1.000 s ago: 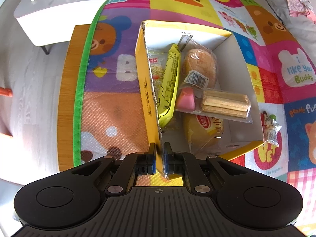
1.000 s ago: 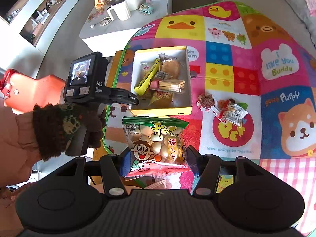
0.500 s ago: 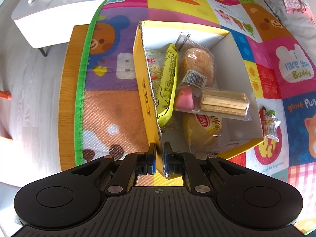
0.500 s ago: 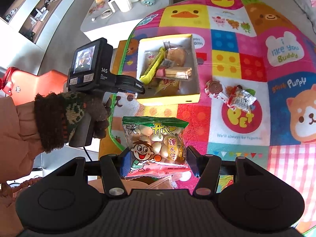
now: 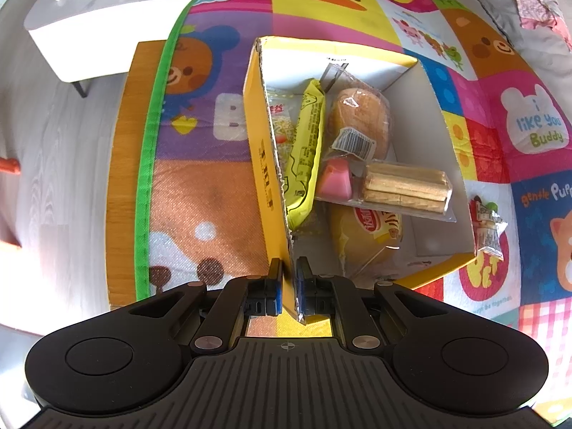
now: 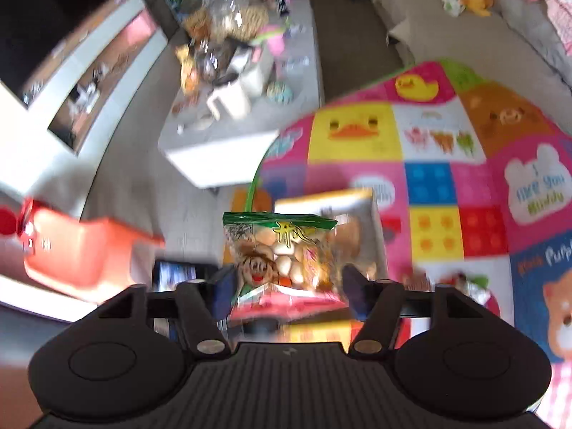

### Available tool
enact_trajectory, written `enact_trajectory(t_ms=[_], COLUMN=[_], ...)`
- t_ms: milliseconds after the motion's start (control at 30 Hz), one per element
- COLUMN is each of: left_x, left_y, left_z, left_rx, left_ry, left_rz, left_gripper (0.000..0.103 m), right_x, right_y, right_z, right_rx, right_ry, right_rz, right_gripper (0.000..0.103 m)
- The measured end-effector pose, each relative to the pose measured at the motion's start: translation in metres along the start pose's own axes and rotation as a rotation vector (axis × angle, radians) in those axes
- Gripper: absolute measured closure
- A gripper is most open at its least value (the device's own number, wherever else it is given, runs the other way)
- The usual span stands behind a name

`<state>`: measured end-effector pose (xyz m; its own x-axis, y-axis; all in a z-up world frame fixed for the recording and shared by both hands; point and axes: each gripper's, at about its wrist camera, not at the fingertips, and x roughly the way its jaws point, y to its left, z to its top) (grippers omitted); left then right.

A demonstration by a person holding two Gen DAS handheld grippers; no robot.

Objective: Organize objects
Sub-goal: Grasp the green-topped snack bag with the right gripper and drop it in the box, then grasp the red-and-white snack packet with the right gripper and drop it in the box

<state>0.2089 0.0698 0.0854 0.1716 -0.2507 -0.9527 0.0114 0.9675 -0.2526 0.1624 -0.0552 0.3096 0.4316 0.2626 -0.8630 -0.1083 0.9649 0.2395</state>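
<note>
A yellow cardboard box stands on the colourful play mat and holds several wrapped snacks: a yellow bar, a bun, wafers and a yellow cake pack. My left gripper is shut on the box's near left wall. My right gripper is shut on a clear snack bag with a green top and holds it in the air before the box; this view is blurred.
A small candy packet lies on the mat right of the box. A low white table with cups and clutter stands beyond the mat. An orange seat is at the left. A sofa is at the back.
My right gripper has swung forward and tilted up with the snack bag, closing on the box; the view is now blurred. The left gripper still holds the box wall.
</note>
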Motion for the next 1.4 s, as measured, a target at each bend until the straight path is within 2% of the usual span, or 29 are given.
enact_trajectory(t_ms=[67,167,267,467,633,733,833,967,1000,1100,1167,1200,1233,1333,1400], left_x=[0.001,0.002,0.004,0.009,0.011,0.010,0.009,0.011,0.011,0.017,0.020,0.022,0.023,0.025,0.025], left_y=[0.002,0.004,0.001,-0.005,-0.011,-0.013,-0.015,-0.021,-0.023,-0.026,-0.027,-0.027,-0.026,-0.022,-0.021], left_z=[0.000,0.001,0.003,0.013,0.025,0.025,0.020,0.016,0.016,0.016,0.016,0.016,0.016,0.015,0.013], left_rx=[-0.006,-0.018,-0.016,0.010,0.043,0.053,0.051,0.051,0.047,0.031,0.029,0.029,0.027,0.002,-0.022], left_ry=[0.000,0.006,0.014,0.015,-0.016,-0.016,-0.006,0.008,0.010,0.033,0.042,0.043,0.043,0.032,0.024], left_rz=[-0.008,-0.014,-0.005,0.006,0.027,0.037,0.050,0.088,0.096,0.125,0.135,0.137,0.136,0.129,0.124], left_gripper=[0.093,0.093,0.093,0.093,0.093,0.094,0.093,0.093,0.093,0.093,0.093,0.093,0.094,0.094,0.094], right_x=[0.002,0.005,0.013,0.029,0.034,0.039,0.049,0.081,0.091,0.121,0.136,0.141,0.144,0.145,0.146], right_y=[-0.001,-0.016,-0.045,-0.113,-0.136,-0.145,-0.155,-0.176,-0.185,-0.217,-0.230,-0.230,-0.225,-0.205,-0.198], right_z=[0.005,-0.005,-0.031,-0.107,-0.145,-0.148,-0.139,-0.120,-0.113,-0.093,-0.082,-0.078,-0.075,-0.081,-0.090], right_rx=[-0.004,0.016,0.057,0.197,0.180,0.106,-0.020,-0.165,-0.149,0.014,0.081,0.052,-0.028,-0.391,-0.589], right_ry=[-0.024,0.002,0.062,0.232,0.294,0.287,0.258,0.249,0.258,0.282,0.269,0.265,0.265,0.281,0.307], right_rz=[-0.013,-0.023,-0.074,-0.170,-0.225,-0.244,-0.266,-0.257,-0.238,-0.175,-0.171,-0.167,-0.172,-0.155,-0.133], right_gripper=[0.034,0.033,0.031,0.031,0.031,0.031,0.031,0.030,0.030,0.030,0.030,0.030,0.030,0.030,0.029])
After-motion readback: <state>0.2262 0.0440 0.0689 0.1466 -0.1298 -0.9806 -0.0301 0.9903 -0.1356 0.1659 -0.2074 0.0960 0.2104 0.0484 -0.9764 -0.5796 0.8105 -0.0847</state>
